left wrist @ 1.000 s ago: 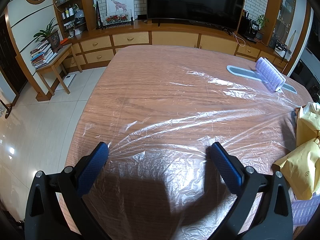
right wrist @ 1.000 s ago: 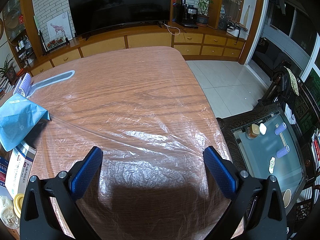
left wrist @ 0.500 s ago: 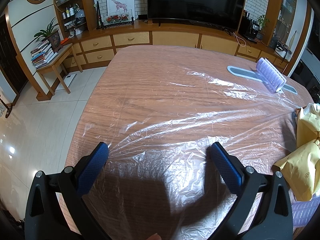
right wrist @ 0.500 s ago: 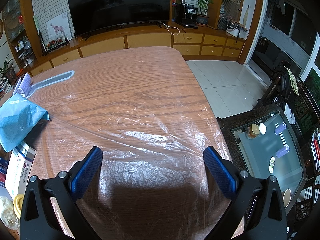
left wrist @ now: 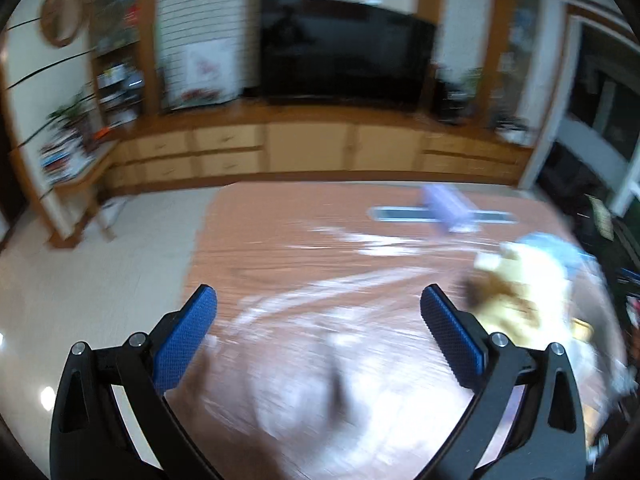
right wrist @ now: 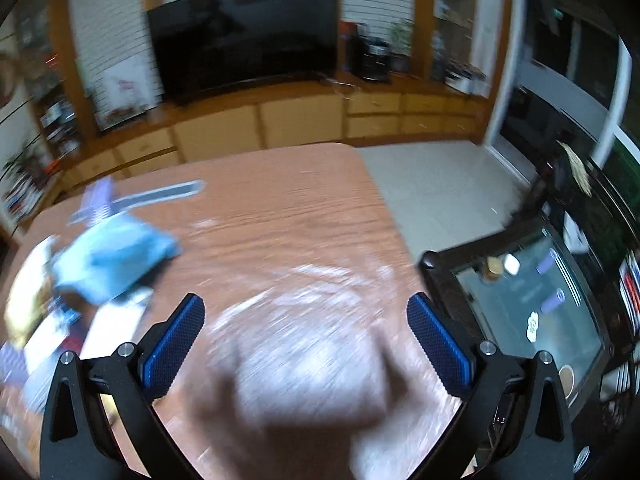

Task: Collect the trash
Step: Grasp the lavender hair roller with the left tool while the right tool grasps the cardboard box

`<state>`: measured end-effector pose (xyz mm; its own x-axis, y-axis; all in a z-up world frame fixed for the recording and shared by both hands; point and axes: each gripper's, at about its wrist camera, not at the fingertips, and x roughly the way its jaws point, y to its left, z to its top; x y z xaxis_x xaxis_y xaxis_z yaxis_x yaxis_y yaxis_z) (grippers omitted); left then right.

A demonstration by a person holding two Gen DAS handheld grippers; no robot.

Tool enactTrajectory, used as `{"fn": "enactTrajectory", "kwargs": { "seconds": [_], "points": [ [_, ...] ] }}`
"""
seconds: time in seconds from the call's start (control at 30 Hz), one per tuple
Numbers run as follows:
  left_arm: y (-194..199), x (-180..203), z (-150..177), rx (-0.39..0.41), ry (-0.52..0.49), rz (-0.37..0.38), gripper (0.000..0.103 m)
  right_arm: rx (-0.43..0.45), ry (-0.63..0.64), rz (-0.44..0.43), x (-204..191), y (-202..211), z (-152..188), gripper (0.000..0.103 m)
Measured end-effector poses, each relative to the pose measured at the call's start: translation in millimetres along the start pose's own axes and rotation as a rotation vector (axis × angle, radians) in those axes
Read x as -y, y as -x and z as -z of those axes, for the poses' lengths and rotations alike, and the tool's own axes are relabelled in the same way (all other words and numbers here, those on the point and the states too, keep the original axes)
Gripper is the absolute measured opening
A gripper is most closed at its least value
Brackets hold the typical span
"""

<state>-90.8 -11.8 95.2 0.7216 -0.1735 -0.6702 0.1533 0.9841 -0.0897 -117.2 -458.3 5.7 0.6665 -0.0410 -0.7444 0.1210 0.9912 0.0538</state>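
Both views are motion-blurred. A clear plastic sheet [left wrist: 328, 320] lies crumpled over the wooden table [left wrist: 256, 232]. My left gripper [left wrist: 318, 312] hangs open above the sheet, nothing between its blue pads. Yellow paper bags [left wrist: 520, 292] and a blue bag [left wrist: 560, 248] sit at its right. In the right wrist view my right gripper [right wrist: 306, 320] is open and empty over the plastic sheet [right wrist: 304, 312]. The blue bag [right wrist: 116, 256] lies to its left, with boxes and papers [right wrist: 100, 328] near it.
A purple roller with a long grey base [left wrist: 448, 210] lies at the table's far side; it shows as the roller [right wrist: 104, 200] in the right view. A glass-topped side table [right wrist: 532, 304] stands right of the table edge. Tiled floor [left wrist: 100, 272] lies to the left.
Both grippers have risen and pulled back, so more of the room and table shows. The bags now appear further in from the frame edges. Both stay open.
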Motion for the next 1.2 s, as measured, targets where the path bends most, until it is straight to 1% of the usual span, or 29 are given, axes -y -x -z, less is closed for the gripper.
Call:
{"fn": "enactTrajectory", "kwargs": {
  "seconds": [0.07,0.13,0.17,0.2,0.23,0.27,0.33,0.47,0.57,0.6,0.63,0.67,0.7,0.73,0.77,0.87,0.9,0.93,1.0,1.1,1.2],
  "points": [
    [17.2,18.7,8.2,0.011,-0.054,0.063,0.101,0.009,0.061,-0.070,-23.0,22.0,12.3,0.099],
    [28.5,44.7,21.6,0.003,-0.125,0.118,0.101,0.014,0.118,-0.202,-46.7,43.0,26.0,0.099],
    [30.8,56.2,29.5,-0.012,-0.150,0.153,0.101,0.014,0.153,-0.281,-61.1,54.7,36.7,0.099],
    [31.6,60.4,33.9,-0.024,-0.159,0.175,0.101,0.006,0.183,-0.337,-73.5,62.7,45.1,0.099],
    [30.6,69.1,40.2,-0.043,-0.167,0.202,0.101,-0.001,0.206,-0.369,-86.1,68.8,49.1,0.099],
    [29.9,76.7,45.2,-0.056,-0.175,0.226,0.101,-0.015,0.252,-0.406,-101.8,74.4,60.2,0.099],
    [27.7,90.7,53.6,-0.071,-0.196,0.261,0.101,-0.037,0.327,-0.442,-127.7,80.6,77.8,0.099],
    [14.3,111.9,62.6,-0.104,-0.242,0.313,0.101,-0.092,0.418,-0.482,-164.8,82.5,109.5,0.099],
    [0.6,118.9,66.9,-0.134,-0.283,0.328,0.101,-0.086,0.478,-0.443,-181.5,80.8,122.7,0.099],
    [-4.7,120.4,67.3,-0.142,-0.286,0.332,0.099,-0.084,0.482,-0.442,-187.6,78.7,123.5,0.099],
    [-9.4,120.8,67.2,-0.153,-0.281,0.339,0.092,-0.082,0.484,-0.440,-191.2,77.6,124.3,0.099],
    [-11.7,119.7,66.7,-0.163,-0.272,0.346,0.090,-0.074,0.486,-0.429,-193.1,76.5,124.0,0.099],
    [-16.8,118.4,66.6,-0.179,-0.254,0.358,0.087,-0.071,0.484,-0.418,-194.7,74.9,124.6,0.098],
    [-20.0,116.2,66.2,-0.182,-0.231,0.382,0.086,-0.074,0.480,-0.412,-197.1,69.4,124.4,0.094],
    [-22.4,114.1,65.8,-0.187,-0.210,0.395,0.086,-0.078,0.472,-0.411,-199.5,65.4,124.7,0.092],
    [-22.3,111.7,69.3,-0.182,-0.192,0.399,0.084,-0.094,0.436,-0.418,-200.8,58.0,125.4,0.081],
    [-21.9,111.0,70.3,-0.181,-0.191,0.404,0.082,-0.101,0.425,-0.428,-201.5,55.2,125.9,0.078],
    [-22.1,109.9,70.7,-0.182,-0.187,0.418,0.077,-0.109,0.418,-0.434,-202.0,52.0,126.4,0.074],
    [-23.5,106.6,70.7,-0.192,-0.159,0.452,0.072,-0.124,0.408,-0.435,-202.1,46.8,127.2,0.072],
    [-24.1,104.0,71.2,-0.201,-0.147,0.461,0.068,-0.130,0.384,-0.443,-199.8,50.6,129.7,0.072],
    [-27.6,102.3,75.0,-0.211,-0.139,0.464,0.066,-0.128,0.376,-0.429,-199.0,50.0,130.8,0.072]
  ]
}}
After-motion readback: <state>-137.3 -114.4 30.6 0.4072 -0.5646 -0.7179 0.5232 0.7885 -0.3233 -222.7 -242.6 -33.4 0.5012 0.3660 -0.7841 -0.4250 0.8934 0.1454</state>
